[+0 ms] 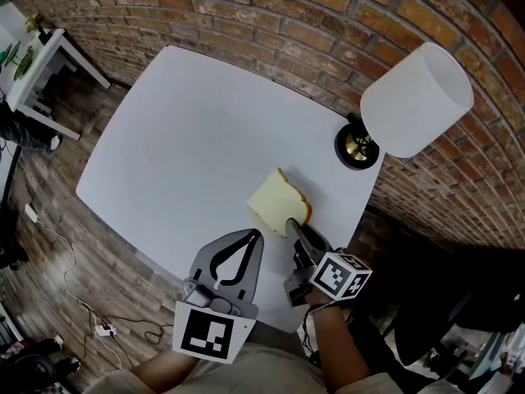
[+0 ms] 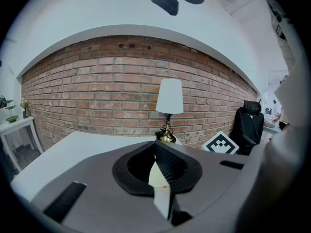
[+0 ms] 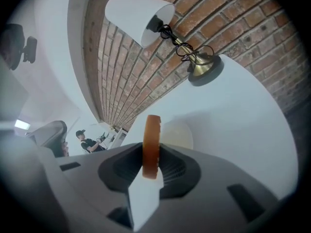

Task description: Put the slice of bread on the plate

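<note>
A slice of bread [image 1: 277,202] with a pale face and brown crust hangs tilted just above the white table [image 1: 189,138], near its right front corner. My right gripper [image 1: 292,225] is shut on the slice's near edge. In the right gripper view the slice of bread [image 3: 151,140] stands edge-on, pinched between the pads of the right gripper [image 3: 151,154]. My left gripper [image 1: 253,235] hovers beside it over the table's front edge, fingertips together and holding nothing. In the left gripper view the left gripper [image 2: 156,147] points toward the lamp. No plate is in view.
A table lamp with a white shade [image 1: 417,98] and a brass base [image 1: 358,146] stands at the table's right corner against the brick wall. A white side table [image 1: 33,56] is at far left. Cables [image 1: 102,328] lie on the wood floor. A black chair [image 2: 250,120] stands at right.
</note>
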Demonstrator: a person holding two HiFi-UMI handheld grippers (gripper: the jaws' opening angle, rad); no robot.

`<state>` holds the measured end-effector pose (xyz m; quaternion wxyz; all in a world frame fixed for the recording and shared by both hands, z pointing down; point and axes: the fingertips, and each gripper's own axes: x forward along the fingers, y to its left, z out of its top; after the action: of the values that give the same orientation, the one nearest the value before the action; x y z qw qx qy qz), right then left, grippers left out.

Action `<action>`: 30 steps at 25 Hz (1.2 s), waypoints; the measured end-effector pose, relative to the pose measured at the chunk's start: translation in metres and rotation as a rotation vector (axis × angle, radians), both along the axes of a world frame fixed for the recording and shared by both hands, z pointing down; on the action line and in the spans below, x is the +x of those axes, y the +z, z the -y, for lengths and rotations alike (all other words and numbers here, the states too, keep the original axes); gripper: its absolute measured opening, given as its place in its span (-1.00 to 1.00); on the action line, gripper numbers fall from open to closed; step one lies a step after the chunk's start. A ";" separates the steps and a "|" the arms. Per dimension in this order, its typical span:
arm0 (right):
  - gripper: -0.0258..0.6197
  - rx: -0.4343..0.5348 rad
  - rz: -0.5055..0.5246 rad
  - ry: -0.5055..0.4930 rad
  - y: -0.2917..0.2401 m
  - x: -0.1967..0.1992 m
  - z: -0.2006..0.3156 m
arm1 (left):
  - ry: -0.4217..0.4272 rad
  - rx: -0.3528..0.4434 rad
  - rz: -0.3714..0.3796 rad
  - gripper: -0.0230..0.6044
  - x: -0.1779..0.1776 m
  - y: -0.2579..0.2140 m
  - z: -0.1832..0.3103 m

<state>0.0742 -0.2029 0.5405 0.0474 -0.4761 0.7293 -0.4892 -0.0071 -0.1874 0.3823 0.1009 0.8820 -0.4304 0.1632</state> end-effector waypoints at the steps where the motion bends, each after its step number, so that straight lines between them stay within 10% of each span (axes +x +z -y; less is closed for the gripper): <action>1: -0.63 -0.006 0.009 0.005 0.001 0.001 0.001 | 0.001 -0.003 0.001 -0.90 0.001 0.001 0.000; 30: -0.26 -0.125 -0.093 0.048 0.029 0.015 0.001 | -0.010 -0.017 -0.008 -0.90 0.000 0.008 -0.003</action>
<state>0.0889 -0.2039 0.5694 -0.0044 -0.5176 0.6870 -0.5100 -0.0070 -0.1842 0.3903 0.1110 0.8795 -0.4331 0.1628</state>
